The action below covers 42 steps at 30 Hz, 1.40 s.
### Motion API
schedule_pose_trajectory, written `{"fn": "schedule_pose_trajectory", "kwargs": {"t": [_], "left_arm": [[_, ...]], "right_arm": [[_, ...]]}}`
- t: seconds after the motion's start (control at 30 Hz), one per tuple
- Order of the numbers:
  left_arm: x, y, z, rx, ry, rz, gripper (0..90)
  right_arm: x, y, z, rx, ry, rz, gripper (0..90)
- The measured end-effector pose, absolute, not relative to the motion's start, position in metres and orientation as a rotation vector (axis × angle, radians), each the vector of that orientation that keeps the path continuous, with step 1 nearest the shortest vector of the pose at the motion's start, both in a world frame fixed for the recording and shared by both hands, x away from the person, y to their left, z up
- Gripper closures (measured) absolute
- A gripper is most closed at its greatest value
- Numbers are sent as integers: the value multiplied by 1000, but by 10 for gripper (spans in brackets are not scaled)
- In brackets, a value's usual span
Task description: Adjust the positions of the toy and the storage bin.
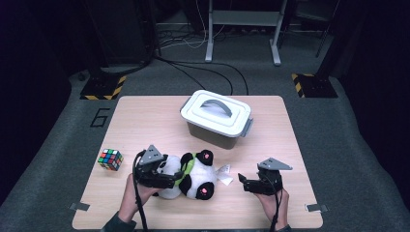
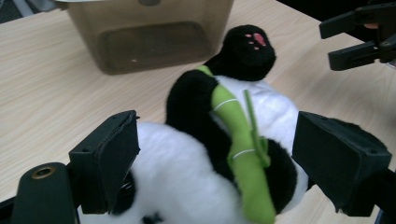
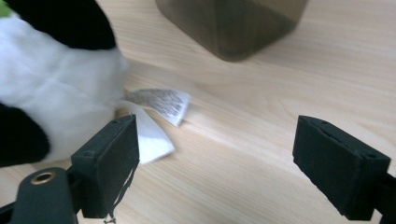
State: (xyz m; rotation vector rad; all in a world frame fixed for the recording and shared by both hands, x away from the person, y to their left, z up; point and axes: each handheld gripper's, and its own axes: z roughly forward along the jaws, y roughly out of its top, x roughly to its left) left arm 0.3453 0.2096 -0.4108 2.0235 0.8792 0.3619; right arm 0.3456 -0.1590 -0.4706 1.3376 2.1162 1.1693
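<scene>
Plush panda is being left lying on the worktop, straddled by the spread left claw, pads seemingly clear. Right claw is being held spread, beside the panda's tags.

Light wood table carried four items. Lidded grey box stood toward the far edge, centre. Cube lay near the left edge. Plush panda lay near the front, its tags flat on the wood beside it.
</scene>
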Motion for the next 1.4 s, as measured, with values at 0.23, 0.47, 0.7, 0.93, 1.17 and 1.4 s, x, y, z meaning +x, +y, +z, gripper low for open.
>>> {"fn": "schedule_pose_trajectory", "kwargs": {"t": [0.23,0.47,0.7,0.93,1.17,1.4], "left_arm": [[342,183,-420,2051,843,351,247],[343,174,-437,2118,876,373,445],[338,177,-447,2110,846,427,641],[333,183,-446,2094,807,475,713],[332,200,-439,2100,759,504,722],[342,221,-431,2114,730,552,723]], "right_arm": [[350,-183,-489,1430,2095,1106,141],[351,-199,-499,1501,2066,1072,144],[351,-207,-506,1534,2054,1051,145],[352,-212,-512,1562,2053,1049,145],[351,-217,-516,1575,2036,1058,144],[353,-216,-518,1574,2035,1066,144]]}}
